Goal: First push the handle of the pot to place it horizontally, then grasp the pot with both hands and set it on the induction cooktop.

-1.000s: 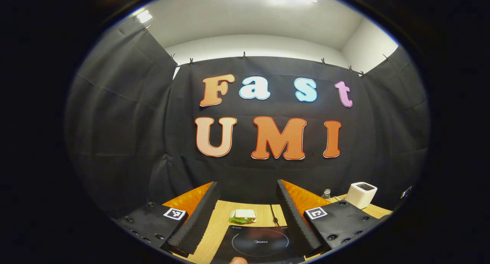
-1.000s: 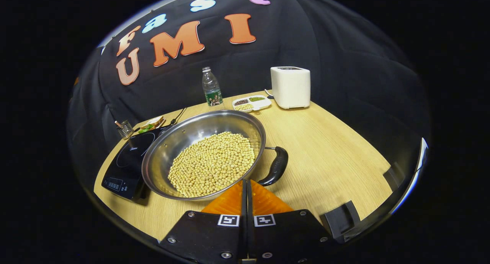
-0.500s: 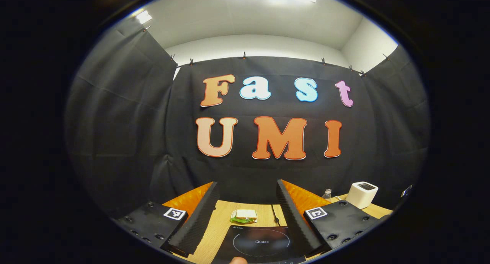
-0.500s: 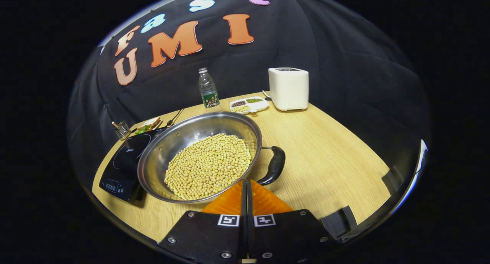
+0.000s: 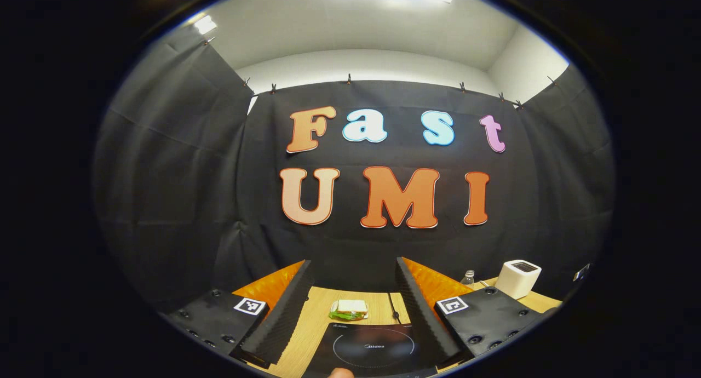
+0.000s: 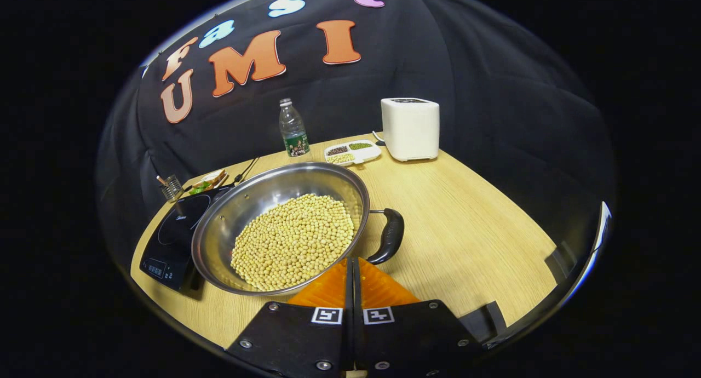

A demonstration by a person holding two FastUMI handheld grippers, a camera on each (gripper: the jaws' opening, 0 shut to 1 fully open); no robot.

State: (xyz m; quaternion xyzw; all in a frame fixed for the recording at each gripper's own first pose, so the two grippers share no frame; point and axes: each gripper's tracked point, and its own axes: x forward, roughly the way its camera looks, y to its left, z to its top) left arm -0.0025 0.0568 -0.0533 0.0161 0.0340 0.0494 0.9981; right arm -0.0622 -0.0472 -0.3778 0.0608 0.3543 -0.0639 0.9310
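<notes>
pot of beans on the bench beside the cooktop, grippers not yet on it

one wooden bench (image 6: 465,213) carries everything. one steel pot (image 6: 230,213), filled with pale beans (image 6: 293,241), stands just right of the one induction cooktop (image 6: 172,235), its rim overlapping the cooktop's edge in the right gripper view. one dark pot handle (image 6: 389,236) points right; any opposite handle is hidden. one white toaster (image 6: 411,129), one bottle (image 6: 293,129), one divided tray (image 6: 353,153), one sandwich (image 5: 348,310). right gripper (image 6: 351,265): clenched, fingers together, holding nothing, tips near the pot's rim; contact unclear. left gripper (image 5: 353,287): released, fingers wide apart, empty, above the cooktop.
</notes>
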